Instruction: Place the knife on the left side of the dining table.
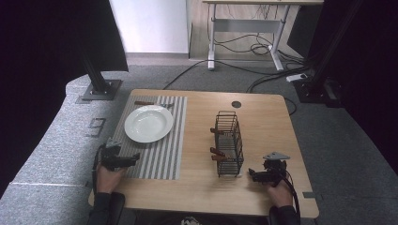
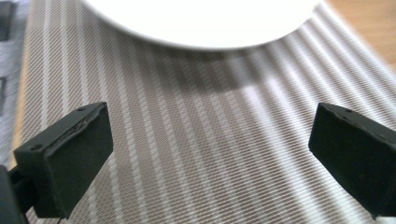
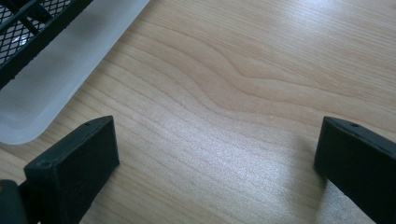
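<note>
1. Grey carpet surrounds a wooden tabletop; a desk frame and loose cables stand in the upper part of the high view.
2. Left of centre lies a striped placemat carrying a white plate. A wood-handled utensil lies on the mat just beyond the plate.
3. Right of centre stands a black wire rack, with brown-handled cutlery poking out of its left side.
4. The left gripper, lower left, hovers over the mat's near edge, its jaws spread wide and holding nothing.
5. The right gripper, lower right, sits just beside the rack's near end, jaws likewise wide and empty.
6. Judged step: the approach, before any grasp. To do it well, the right gripper should probably line its jaws across a single cutlery handle, clear of the wires, and close only once the handle is centred.
7. The left gripper view adds the mat's weave and the plate rim at the top of the frame, close ahead of the jaws.
8. The right gripper view shows, in its upper left corner, a translucent tray under the rack mesh, barely legible from above.
</note>
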`<state>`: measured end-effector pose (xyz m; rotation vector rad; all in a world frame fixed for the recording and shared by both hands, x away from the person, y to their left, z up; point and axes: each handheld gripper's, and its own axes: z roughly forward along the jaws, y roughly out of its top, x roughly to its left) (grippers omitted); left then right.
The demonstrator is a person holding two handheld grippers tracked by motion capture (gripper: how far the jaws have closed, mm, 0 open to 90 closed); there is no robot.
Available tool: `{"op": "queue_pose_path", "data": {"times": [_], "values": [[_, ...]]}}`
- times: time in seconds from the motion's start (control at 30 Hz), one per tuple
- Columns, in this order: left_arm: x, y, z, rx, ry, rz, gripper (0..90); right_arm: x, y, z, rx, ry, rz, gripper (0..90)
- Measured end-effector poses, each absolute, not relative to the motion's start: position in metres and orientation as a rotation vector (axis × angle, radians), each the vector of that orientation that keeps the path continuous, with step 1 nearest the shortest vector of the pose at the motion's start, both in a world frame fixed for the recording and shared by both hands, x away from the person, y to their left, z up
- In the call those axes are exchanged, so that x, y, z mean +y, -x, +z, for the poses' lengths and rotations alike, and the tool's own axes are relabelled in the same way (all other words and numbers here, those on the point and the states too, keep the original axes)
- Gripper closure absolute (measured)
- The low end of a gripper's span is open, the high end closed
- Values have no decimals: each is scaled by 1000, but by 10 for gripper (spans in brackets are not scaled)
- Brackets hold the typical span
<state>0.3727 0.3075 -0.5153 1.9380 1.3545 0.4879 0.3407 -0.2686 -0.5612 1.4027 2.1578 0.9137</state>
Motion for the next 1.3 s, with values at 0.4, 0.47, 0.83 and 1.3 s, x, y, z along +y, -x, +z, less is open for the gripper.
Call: {"op": "queue_pose_path", "data": {"times": [0.4,0.47,0.83,1.3], "values": [[265,-385,-486,1226,-1986,453,0,-268,-340,-561,2155,-1406,912,0],[253,-388,-478,1195,-1993,447,0,-268,-340,-561,2154,-1407,912,0],[211,-399,-454,1097,-2004,432,0,-268,-340,-561,2154,-1407,912,0],[150,-413,-425,966,-2037,387,0,-268,-340,-561,2153,-1408,914,0]]}}
